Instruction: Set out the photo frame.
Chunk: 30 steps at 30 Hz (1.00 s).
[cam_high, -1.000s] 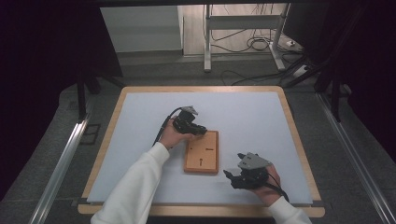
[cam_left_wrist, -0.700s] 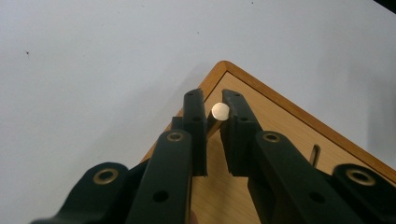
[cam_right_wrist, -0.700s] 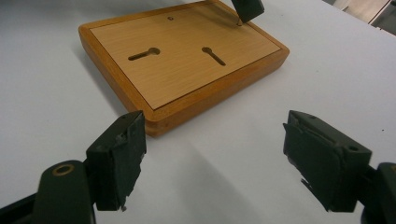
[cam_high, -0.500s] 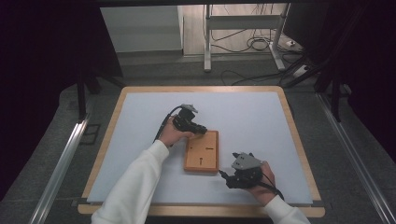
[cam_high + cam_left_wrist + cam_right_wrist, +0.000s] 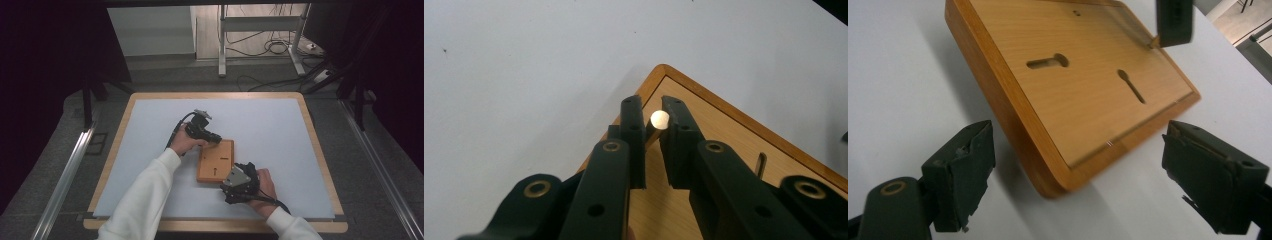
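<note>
A flat wooden board point(image 5: 216, 160) with two keyhole slots point(image 5: 1048, 61) lies on the white mat. My left gripper point(image 5: 218, 138) is over the board's far left corner. In the left gripper view its jaws point(image 5: 652, 107) are shut on a small round wooden peg point(image 5: 659, 119), seen end-on just above the board point(image 5: 724, 135). My right gripper point(image 5: 227, 186) sits at the board's near right corner. Its jaws point(image 5: 1088, 172) are wide open, one on each side of that corner of the board point(image 5: 1088, 85), touching nothing. The left gripper's jaw point(image 5: 1173, 20) shows at the board's far edge.
The white mat point(image 5: 150, 130) has a wooden rim point(image 5: 320, 150) all round, with bare mat left, right and behind the board. Beyond the table stand a metal frame point(image 5: 260, 30) and floor cables point(image 5: 272, 47). A rail point(image 5: 65, 175) runs along the left side.
My right gripper has moved left and a little forward, up to the board's near right corner. The left gripper and the board have barely shifted.
</note>
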Tool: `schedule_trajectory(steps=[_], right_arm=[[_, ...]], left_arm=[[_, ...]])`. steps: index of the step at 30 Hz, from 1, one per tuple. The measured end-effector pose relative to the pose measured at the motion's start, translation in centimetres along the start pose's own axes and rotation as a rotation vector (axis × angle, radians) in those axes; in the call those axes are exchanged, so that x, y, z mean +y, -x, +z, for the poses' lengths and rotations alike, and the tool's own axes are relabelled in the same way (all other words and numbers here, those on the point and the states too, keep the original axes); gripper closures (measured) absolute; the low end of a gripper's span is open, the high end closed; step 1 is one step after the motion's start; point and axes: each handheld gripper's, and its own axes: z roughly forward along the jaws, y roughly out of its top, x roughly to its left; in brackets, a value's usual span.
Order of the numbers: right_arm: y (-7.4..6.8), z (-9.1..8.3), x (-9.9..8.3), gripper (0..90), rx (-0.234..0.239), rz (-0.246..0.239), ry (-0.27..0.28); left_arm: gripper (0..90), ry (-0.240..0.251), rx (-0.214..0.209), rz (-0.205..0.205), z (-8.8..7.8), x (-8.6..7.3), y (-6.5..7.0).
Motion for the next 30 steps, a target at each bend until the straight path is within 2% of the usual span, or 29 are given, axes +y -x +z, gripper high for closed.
schedule_trajectory(steps=[1,5,7,8,9,11,18,20,23,27,30], right_arm=[[-0.5,0.8,0.4,13.7,-0.015,-0.024,-0.020],[-0.9,1.6,0.9,13.9,-0.061,-0.049,-0.050],[-1.2,1.8,1.0,14.6,-0.101,-0.077,-0.041],[-1.2,1.8,1.0,14.6,-0.101,-0.077,-0.041],[-1.5,1.8,1.1,16.6,-0.130,-0.111,-0.037],[-1.7,1.7,1.1,18.1,-0.152,-0.136,-0.029],[-0.9,0.8,1.9,29.5,-0.163,-0.125,0.017],[-0.6,0.7,2.1,32.7,-0.165,-0.118,0.025],[-0.4,0.7,2.2,38.1,-0.150,-0.120,0.029],[-0.4,0.5,2.4,41.1,-0.159,-0.135,0.026],[0.2,-0.1,2.7,43.8,-0.177,-0.120,0.042]], left_arm=[[81.2,0.000,-0.003,-0.002,0.0,0.0,0.0],[81.3,0.003,-0.002,-0.007,0.0,0.0,-0.1],[81.4,0.006,-0.004,-0.012,0.0,0.0,-0.1],[81.4,0.008,-0.004,-0.014,0.0,-0.1,-0.1],[81.5,0.012,0.003,-0.012,0.0,-0.1,-0.1],[82.2,0.017,0.021,-0.006,0.0,-0.1,0.1],[83.7,0.028,0.060,0.002,0.1,0.0,0.3],[83.4,0.023,0.088,0.011,0.2,0.0,0.5],[82.8,0.022,0.096,0.014,0.3,-0.1,0.5],[81.3,0.023,0.111,0.021,0.3,-0.1,0.6],[75.8,0.039,0.135,0.008,0.1,-0.3,0.7]])
